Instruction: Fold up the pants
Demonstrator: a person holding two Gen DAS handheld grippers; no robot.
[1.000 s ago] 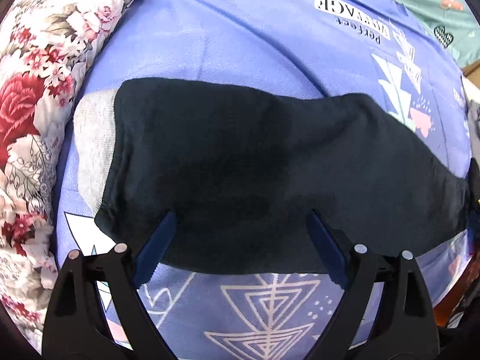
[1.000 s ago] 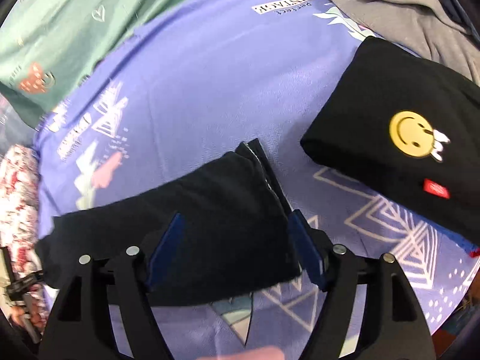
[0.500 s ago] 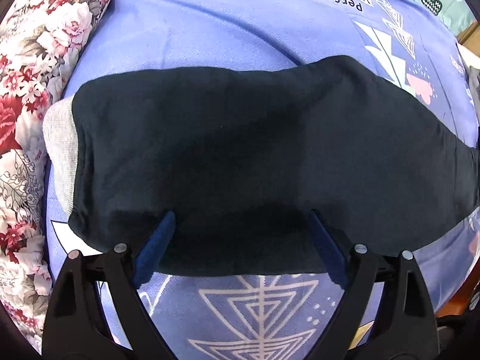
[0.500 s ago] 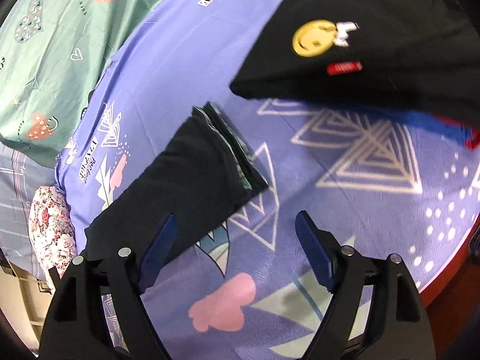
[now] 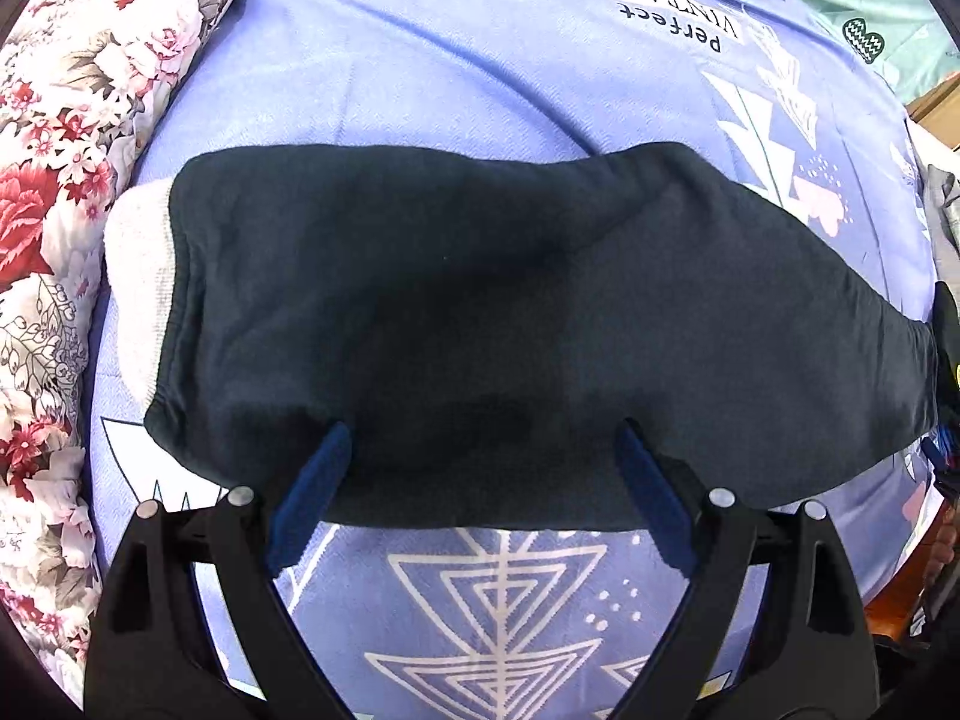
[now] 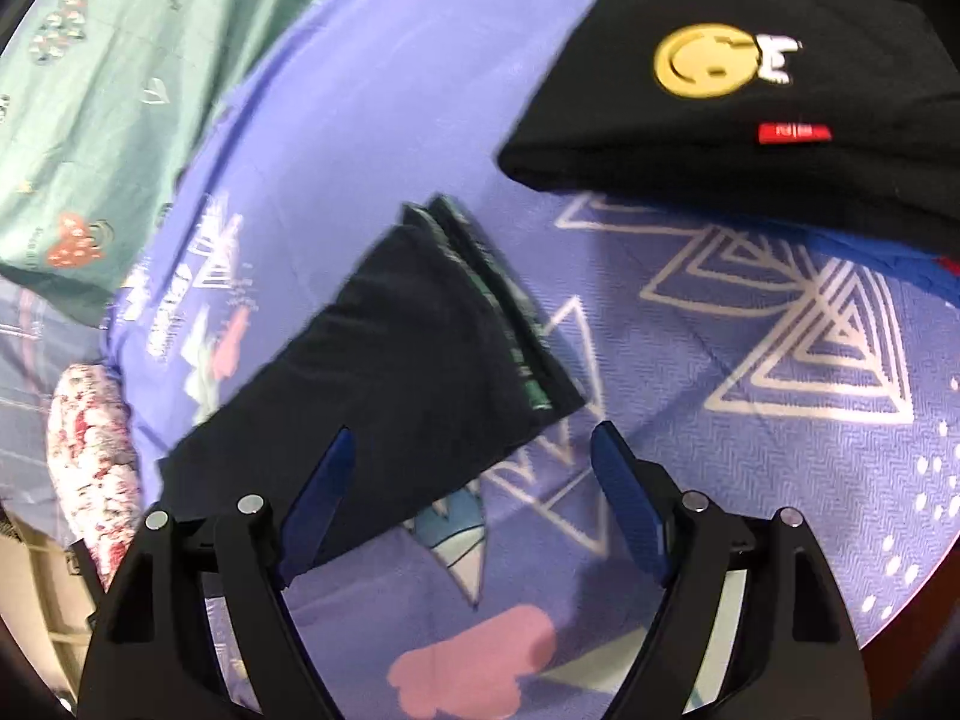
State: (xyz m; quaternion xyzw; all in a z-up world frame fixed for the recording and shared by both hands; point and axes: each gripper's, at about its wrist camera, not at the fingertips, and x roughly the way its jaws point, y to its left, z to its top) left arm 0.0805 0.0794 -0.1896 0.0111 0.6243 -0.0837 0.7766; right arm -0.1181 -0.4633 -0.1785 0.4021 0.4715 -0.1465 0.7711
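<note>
Your right gripper (image 6: 471,462) has swung off the pants (image 5: 480,330), fingers spread, empty. They lie long on the bed (image 5: 420,60), left gripper (image 5: 480,468) open above; probably another fold remains.

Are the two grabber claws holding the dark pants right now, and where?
No, nothing is held. The left gripper stands open above the pants. The right gripper, whose jaws just opened wider, is open near the leg ends, pads touching nothing.

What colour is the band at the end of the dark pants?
Light grey, on the band at the pants' left end; clearest in the left wrist view.
</note>
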